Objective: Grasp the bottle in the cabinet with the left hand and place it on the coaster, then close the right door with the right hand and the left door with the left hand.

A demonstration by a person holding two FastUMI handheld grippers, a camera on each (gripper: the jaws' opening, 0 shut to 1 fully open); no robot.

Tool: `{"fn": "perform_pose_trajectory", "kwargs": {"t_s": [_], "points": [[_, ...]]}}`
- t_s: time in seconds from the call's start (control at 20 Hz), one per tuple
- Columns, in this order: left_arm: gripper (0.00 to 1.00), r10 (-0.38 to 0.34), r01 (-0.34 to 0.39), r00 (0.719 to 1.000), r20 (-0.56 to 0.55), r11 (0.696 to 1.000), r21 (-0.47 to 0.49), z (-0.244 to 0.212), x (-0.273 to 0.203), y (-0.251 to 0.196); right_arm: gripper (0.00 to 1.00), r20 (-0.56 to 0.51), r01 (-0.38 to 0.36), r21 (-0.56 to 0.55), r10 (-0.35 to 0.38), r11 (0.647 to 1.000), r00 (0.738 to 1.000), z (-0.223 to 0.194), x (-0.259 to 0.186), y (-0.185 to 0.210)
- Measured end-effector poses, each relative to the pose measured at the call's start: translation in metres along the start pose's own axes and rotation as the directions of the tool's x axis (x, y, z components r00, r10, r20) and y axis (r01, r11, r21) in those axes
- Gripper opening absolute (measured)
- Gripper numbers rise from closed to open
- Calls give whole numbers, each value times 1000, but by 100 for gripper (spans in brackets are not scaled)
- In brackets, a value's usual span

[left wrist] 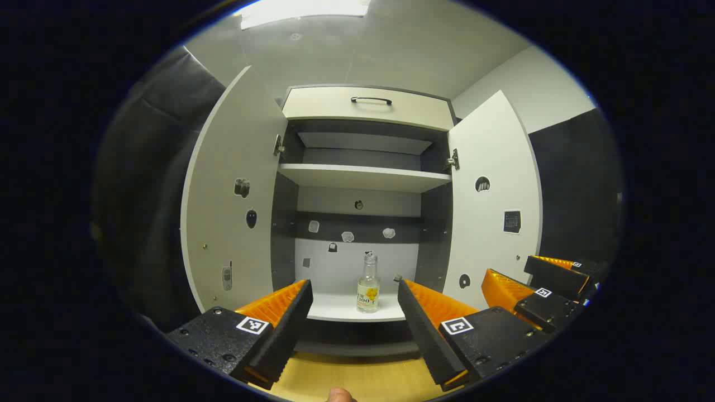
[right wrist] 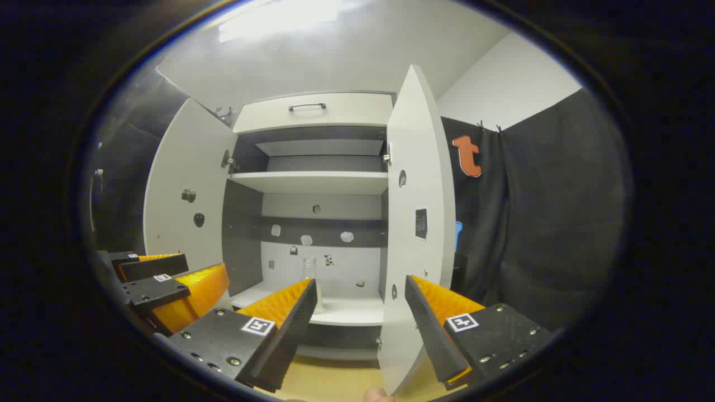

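Clear glass bottle (left wrist: 368, 283) stands upright on the cabinet's lower shelf (left wrist: 341, 307), both doors swung wide. Left tool (left wrist: 352, 304) and right tool (right wrist: 360, 304) hover spread apart, gripping nothing.

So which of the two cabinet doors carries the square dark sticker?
The right door, the one by the right hand-held gripper. A square dark sticker sits on its inner face; the left door has only small rounded or irregular ones.
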State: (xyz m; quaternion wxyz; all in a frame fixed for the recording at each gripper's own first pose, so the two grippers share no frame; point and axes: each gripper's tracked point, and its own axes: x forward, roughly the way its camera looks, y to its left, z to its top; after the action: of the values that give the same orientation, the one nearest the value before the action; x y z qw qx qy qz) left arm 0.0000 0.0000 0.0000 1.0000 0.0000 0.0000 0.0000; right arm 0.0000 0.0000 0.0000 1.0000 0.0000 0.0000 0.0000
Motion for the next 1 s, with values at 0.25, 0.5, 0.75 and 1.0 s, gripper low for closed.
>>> {"fn": "perform_pose_trajectory", "kwargs": {"t_s": [0.25, 0.5, 0.75, 1.0], "points": [[96, 7, -7, 1000, -7, 1000, -17, -3, 1, -1, 96, -8, -10, 1, 10, 1000, 1000, -1, 4, 0], [96, 15, -15, 1000, -10, 1000, -14, -5, 2, 4, 96, -21, -17, 3, 17, 1000, 1000, -5, 9, 1], [96, 26, -27, 1000, -14, 1000, -12, -6, 3, 8, 96, -20, -11, -2, 11, 1000, 1000, -5, 9, 1], [96, 20, -20, 1000, -23, 1000, -20, -9, 5, 5, 96, -30, -1, 0, 1, 1000, 1000, -6, 10, 0]]}}
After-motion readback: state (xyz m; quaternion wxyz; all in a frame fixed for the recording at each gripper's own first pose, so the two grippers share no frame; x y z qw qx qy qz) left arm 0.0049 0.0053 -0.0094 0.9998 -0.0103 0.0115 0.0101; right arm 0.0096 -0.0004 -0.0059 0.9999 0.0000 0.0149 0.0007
